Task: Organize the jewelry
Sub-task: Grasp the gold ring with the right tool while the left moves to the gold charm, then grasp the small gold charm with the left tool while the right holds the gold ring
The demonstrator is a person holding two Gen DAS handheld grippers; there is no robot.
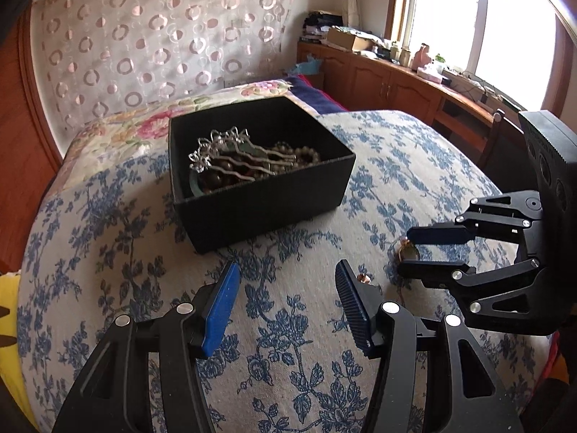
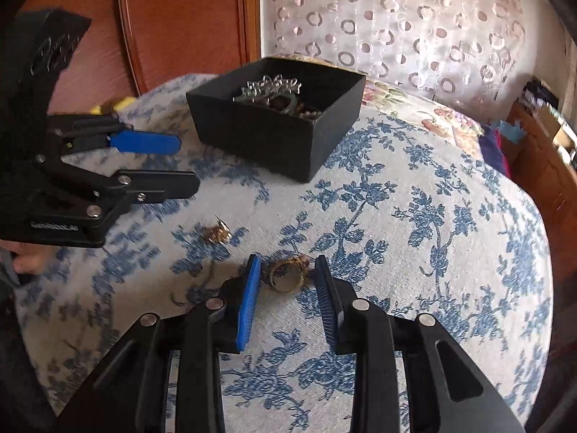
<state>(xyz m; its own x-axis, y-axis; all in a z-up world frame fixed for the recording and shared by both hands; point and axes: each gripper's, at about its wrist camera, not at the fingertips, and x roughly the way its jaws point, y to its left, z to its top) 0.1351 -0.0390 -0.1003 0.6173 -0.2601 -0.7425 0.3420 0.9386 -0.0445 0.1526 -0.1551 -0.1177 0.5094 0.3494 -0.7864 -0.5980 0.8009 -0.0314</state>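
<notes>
A black box [image 1: 267, 205] holds several pieces: a silver hair comb [image 1: 230, 155], dark beads and pearls. It also shows in the right wrist view [image 2: 263, 133]. A gold ring [image 2: 287, 274] lies on the blue floral cloth between the open jaws of my right gripper [image 2: 287, 270], which do not touch it. In the left wrist view the ring [image 1: 407, 250] sits between the right gripper's fingers [image 1: 409, 249]. A small gold piece [image 2: 216, 234] lies to the ring's left, also seen in the left wrist view [image 1: 364, 278]. My left gripper [image 1: 286, 281] is open and empty above the cloth, in front of the box.
The blue floral cloth [image 1: 306, 361] covers a rounded bed surface. A floral pillow [image 1: 151, 122] lies behind the box. A wooden headboard [image 2: 180, 18] and patterned curtain [image 1: 144, 36] stand at the back. A wooden cabinet [image 1: 389, 79] with clutter runs under the window.
</notes>
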